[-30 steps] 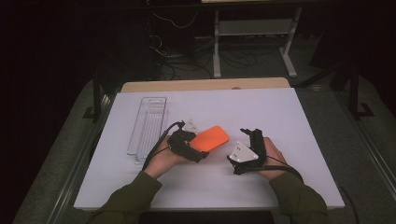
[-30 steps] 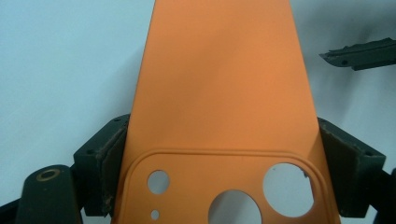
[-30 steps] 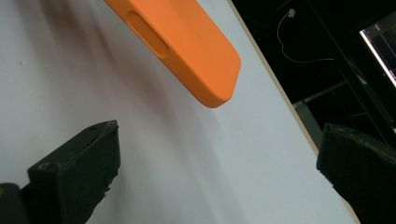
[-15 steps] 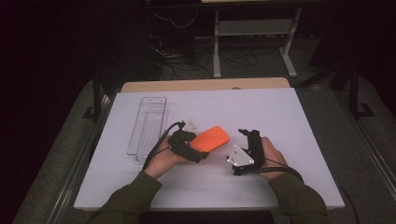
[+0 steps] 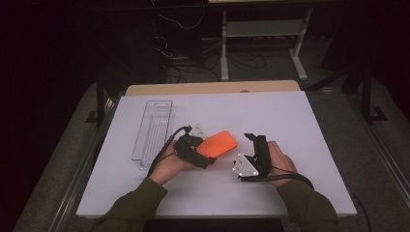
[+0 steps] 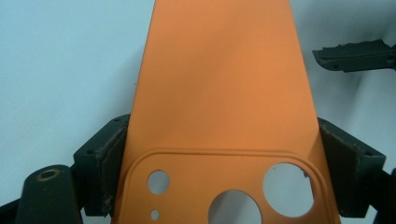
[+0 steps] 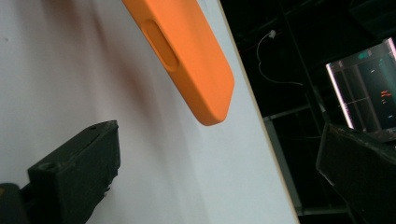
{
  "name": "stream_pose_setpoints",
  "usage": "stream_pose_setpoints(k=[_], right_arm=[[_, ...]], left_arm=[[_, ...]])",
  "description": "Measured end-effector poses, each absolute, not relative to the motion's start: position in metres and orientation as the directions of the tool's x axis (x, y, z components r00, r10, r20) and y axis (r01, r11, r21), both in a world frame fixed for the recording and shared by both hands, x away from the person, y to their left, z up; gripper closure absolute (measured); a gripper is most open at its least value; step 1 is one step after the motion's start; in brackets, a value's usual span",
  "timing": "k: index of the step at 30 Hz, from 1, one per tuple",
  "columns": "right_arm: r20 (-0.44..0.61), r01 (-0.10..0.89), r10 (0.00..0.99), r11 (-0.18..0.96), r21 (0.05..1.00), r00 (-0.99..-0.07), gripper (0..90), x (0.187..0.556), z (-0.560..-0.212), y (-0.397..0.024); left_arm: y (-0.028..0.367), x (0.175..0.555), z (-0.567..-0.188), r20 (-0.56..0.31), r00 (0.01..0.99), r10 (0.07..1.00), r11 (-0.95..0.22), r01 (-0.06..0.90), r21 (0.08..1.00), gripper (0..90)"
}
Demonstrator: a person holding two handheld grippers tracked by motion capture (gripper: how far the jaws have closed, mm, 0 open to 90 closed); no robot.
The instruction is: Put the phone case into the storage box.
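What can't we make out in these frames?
- Orange case: inner face turned away in the left gripper view; its lower end is cut by the bottom edge. In the right gripper view the top edge cuts it.
- Left gripper: pads too small in the dim high view.
- Right gripper: jaw tips dark and small in the high view.
- Clear tray: too faint to tell if anything lies in it.

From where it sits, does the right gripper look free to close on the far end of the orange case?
Probably yes. The right gripper is open beside the orange case, whose far end sticks out past the left gripper clamping its camera end. Only bare table lies between them.
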State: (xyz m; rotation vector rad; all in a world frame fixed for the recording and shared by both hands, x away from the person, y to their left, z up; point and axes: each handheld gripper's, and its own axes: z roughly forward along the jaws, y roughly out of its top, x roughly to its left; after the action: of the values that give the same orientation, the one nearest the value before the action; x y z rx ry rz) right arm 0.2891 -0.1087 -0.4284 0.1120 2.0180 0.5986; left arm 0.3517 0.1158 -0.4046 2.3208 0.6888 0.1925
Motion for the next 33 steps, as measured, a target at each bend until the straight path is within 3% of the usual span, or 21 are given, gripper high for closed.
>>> stream_pose_setpoints(k=[33], right_arm=[[-0.934, -0.329, 0.14, 0.91, 0.252, -0.329, 0.0, 0.277, -0.437, -0.087]], left_arm=[[0.116, 0.351, -0.403, -0.056, 0.86, 0.507, -0.634, 0.416, 0.652, 15.5]])
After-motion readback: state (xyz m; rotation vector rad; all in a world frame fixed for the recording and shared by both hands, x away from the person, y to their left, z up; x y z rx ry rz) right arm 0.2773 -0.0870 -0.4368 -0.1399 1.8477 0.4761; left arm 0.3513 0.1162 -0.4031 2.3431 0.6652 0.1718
